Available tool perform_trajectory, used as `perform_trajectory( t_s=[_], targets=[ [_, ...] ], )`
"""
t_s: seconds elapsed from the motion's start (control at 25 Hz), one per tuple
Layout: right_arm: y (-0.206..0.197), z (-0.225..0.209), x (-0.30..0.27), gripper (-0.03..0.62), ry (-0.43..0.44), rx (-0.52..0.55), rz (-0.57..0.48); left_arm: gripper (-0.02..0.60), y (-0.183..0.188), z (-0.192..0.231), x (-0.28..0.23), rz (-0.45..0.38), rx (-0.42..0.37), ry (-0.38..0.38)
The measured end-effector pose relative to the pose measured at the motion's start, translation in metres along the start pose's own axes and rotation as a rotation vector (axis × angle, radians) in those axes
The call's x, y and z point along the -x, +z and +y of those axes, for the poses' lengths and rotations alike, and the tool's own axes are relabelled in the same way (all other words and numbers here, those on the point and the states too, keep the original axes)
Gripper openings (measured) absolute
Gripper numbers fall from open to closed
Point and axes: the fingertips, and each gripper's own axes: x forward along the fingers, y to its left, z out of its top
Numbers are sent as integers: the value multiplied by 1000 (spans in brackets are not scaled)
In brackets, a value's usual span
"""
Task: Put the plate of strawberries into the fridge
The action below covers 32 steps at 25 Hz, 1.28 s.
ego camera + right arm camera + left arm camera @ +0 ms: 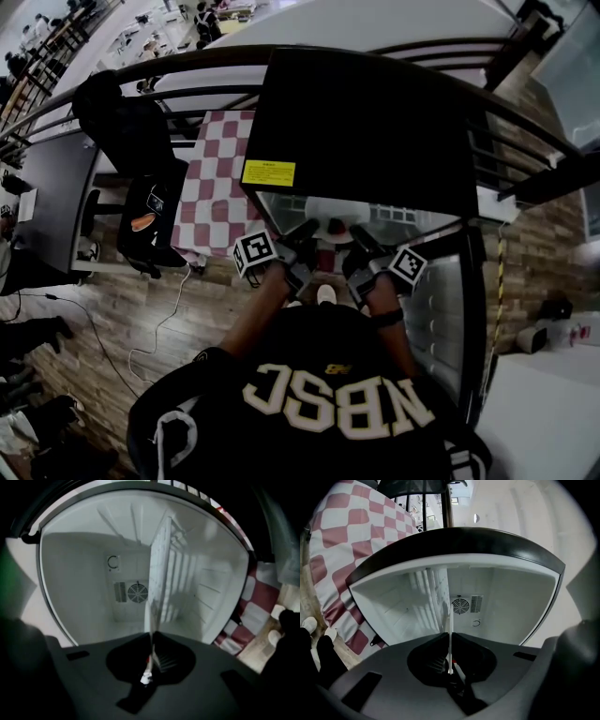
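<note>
A white plate (330,214) carrying a red strawberry (336,227) hangs at the mouth of the open black fridge (366,122). My left gripper (305,234) is shut on the plate's left rim and my right gripper (358,238) is shut on its right rim. In the left gripper view the plate (450,641) shows edge-on as a thin white line pinched in the left gripper (450,637). The right gripper view shows the same thin rim (150,620) clamped in the right gripper (152,637). The white fridge interior (501,597) with its wire shelf (161,559) lies just ahead.
The fridge door (439,309) stands open to the right. A table with a red-and-white checked cloth (217,187) is on the left, with a dark chair (141,178) holding clothes beside it. A round fan vent (460,605) sits on the fridge's back wall. The floor is wood planks.
</note>
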Motion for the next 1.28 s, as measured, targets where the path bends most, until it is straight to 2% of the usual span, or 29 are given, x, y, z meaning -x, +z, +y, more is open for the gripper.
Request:
perform_trajectory(
  t_s=[0.92, 1.28],
  targets=[
    [19, 3, -20, 29, 5, -4, 2, 31, 13, 4, -22, -19, 55, -3],
    [19, 4, -20, 31, 7, -7, -14, 31, 15, 5, -22, -30, 44, -12]
  ],
)
